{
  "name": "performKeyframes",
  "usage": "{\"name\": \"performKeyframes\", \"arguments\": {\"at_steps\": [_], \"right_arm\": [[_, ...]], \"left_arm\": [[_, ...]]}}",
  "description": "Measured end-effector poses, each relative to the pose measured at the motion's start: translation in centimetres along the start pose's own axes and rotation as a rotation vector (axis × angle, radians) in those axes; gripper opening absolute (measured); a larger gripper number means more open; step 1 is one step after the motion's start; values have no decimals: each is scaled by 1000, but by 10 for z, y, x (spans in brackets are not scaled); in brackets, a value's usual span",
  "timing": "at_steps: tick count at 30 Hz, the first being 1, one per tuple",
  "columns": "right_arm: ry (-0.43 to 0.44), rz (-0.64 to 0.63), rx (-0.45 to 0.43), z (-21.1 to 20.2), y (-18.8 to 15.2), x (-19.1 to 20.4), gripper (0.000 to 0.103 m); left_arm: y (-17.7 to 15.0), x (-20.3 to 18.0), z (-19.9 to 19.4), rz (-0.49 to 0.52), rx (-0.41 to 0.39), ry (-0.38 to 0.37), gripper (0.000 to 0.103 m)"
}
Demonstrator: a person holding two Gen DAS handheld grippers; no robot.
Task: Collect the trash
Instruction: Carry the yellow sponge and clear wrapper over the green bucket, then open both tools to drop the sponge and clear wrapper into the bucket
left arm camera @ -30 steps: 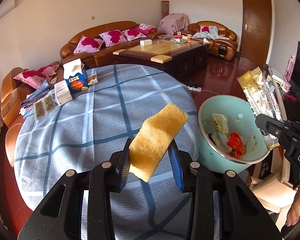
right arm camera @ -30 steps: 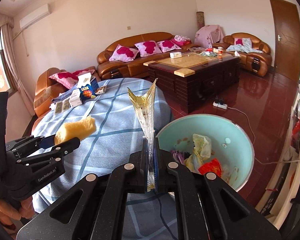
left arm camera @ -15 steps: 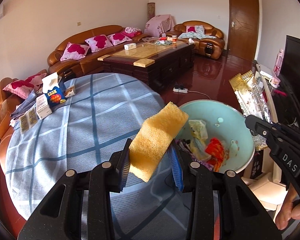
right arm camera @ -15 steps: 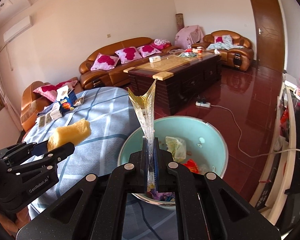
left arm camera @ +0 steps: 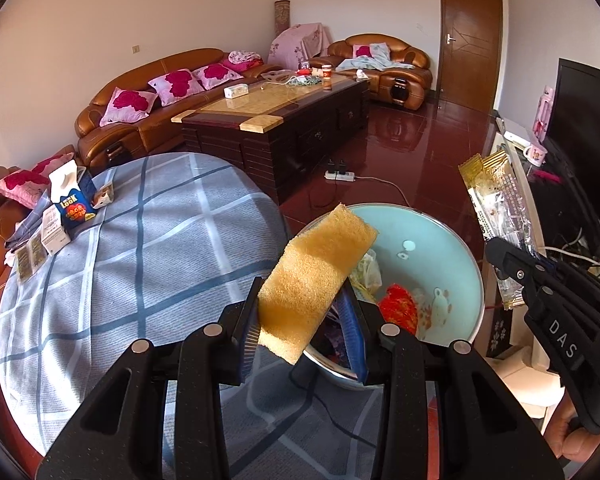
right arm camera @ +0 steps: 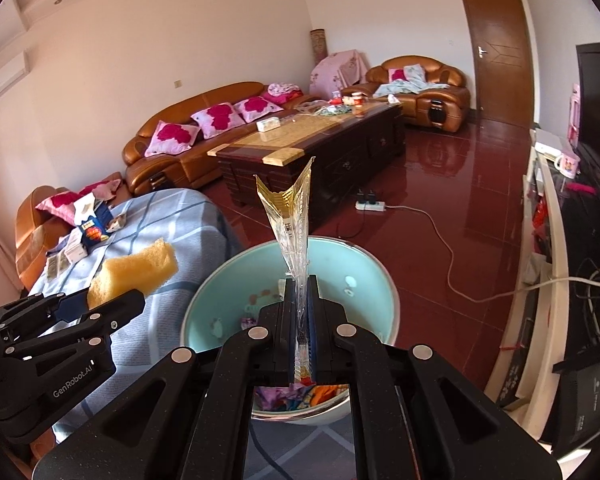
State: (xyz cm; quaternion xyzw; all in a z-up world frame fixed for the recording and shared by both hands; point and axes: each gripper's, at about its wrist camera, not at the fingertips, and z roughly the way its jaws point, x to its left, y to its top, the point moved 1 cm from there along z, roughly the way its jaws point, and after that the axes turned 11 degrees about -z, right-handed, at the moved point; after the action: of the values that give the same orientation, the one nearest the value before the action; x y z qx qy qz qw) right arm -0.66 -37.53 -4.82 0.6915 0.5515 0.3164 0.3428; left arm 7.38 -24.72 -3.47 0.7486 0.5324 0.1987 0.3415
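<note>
My left gripper (left arm camera: 302,312) is shut on a yellow sponge (left arm camera: 316,280), which sticks up over the near left rim of the pale blue trash basin (left arm camera: 448,240). Trash lies in the basin, among it a red wrapper (left arm camera: 398,306). My right gripper (right arm camera: 300,312) is shut on a clear and gold snack wrapper (right arm camera: 290,216) that stands upright over the basin (right arm camera: 364,276). In the left wrist view the right gripper (left arm camera: 512,262) and its wrapper (left arm camera: 496,216) hang at the basin's right edge. In the right wrist view the left gripper (right arm camera: 112,300) and sponge (right arm camera: 136,270) are to the left of the basin.
A round table with a blue checked cloth (left arm camera: 120,264) carries a blue tissue box (left arm camera: 74,204) and small boxes at its far left. A dark coffee table (left arm camera: 276,120), brown sofas (left arm camera: 152,120), a power strip (left arm camera: 340,176) with cable, and a TV stand (right arm camera: 552,216) surround the red floor.
Both grippers have swung right from above the table toward the basin. The sponge, earlier over the cloth, now overlaps the basin's rim, and the wrapper now stands over the basin's middle.
</note>
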Motion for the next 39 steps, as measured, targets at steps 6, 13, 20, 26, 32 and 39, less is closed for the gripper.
{"name": "performKeyframes", "arguments": {"at_steps": [6, 13, 20, 26, 32, 39], "right_arm": [[-34, 20, 26, 10, -6, -10, 6], [-56, 56, 72, 28, -14, -23, 6], [-48, 64, 101, 45, -14, -27, 7], [-38, 85, 138, 60, -15, -31, 7], [-26, 82, 165, 75, -13, -33, 7], [-8, 88, 197, 91, -18, -34, 7]], "left_arm": [[0, -12, 14, 9, 35, -6, 37], [-1, -24, 35, 23, 78, -3, 37], [0, -33, 49, 27, 103, 13, 37], [2, -39, 61, 21, 138, 18, 37], [2, -43, 73, 26, 152, 38, 37], [0, -38, 86, 7, 178, 60, 37]]}}
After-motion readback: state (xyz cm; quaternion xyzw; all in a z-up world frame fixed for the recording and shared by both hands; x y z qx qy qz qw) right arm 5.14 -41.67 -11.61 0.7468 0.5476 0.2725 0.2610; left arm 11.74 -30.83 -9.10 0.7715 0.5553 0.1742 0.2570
